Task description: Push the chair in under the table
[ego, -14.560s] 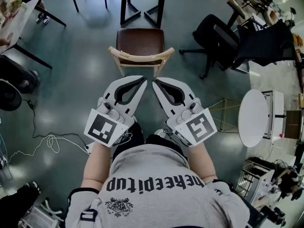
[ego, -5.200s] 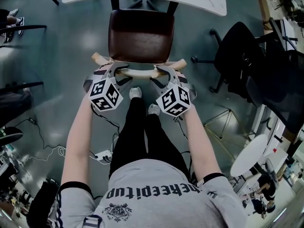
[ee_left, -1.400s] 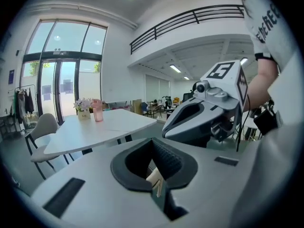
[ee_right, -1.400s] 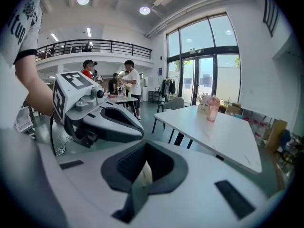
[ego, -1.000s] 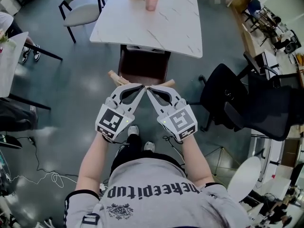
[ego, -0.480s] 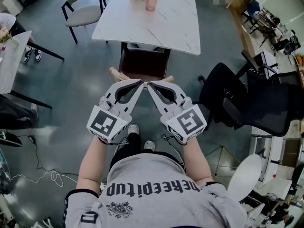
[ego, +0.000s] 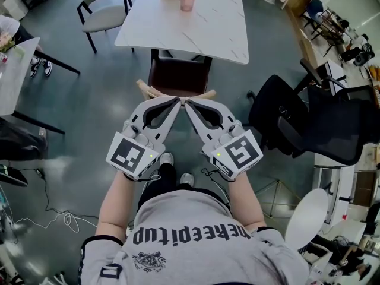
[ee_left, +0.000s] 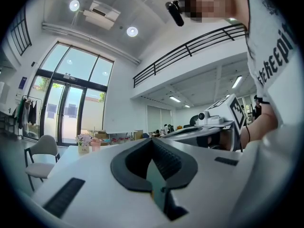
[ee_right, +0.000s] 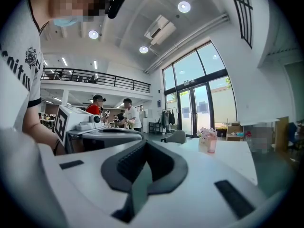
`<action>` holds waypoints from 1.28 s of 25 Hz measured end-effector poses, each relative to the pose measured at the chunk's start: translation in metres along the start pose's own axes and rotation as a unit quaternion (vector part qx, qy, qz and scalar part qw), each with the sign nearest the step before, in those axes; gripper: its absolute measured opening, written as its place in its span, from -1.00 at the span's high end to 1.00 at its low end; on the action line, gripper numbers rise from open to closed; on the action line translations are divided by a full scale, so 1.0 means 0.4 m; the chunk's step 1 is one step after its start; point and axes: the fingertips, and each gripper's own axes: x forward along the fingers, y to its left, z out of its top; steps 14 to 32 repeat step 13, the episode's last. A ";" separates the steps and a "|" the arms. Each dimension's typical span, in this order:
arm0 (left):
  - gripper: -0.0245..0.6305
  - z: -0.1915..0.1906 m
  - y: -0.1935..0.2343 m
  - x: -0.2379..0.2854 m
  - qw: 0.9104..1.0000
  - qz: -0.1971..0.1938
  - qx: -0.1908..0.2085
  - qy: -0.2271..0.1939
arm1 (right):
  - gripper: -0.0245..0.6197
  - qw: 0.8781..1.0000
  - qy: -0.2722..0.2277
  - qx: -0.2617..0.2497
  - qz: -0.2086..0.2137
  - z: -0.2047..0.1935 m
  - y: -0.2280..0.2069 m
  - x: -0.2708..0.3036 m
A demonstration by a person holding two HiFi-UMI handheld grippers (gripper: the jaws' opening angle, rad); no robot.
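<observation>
I see the chair point(ego: 178, 76) with its seat partly under the white table point(ego: 196, 28) at its 12 o'clock; at its 6 o'clock my left gripper point(ego: 177, 101) and right gripper point(ego: 187, 103) hover clenched and empty, tips close together

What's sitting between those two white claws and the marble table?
A brown chair, its seat partly under the table; the head view shows it.
</observation>
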 end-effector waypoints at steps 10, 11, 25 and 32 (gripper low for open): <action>0.88 0.018 -0.043 -0.008 1.000 -0.005 0.000 -0.010 | 0.90 1.000 -0.003 0.000 -0.005 0.001 0.017 -0.038; 0.88 0.017 -0.047 -0.010 1.000 -0.005 0.000 -0.010 | 0.90 1.000 -0.004 0.000 -0.006 0.001 0.019 -0.043; 0.88 0.016 -0.056 -0.014 1.000 -0.004 -0.001 -0.010 | 0.90 1.000 -0.005 0.000 -0.007 0.002 0.023 -0.053; 0.88 0.016 -0.056 -0.014 1.000 -0.004 -0.001 -0.010 | 0.90 1.000 -0.005 0.000 -0.007 0.002 0.023 -0.053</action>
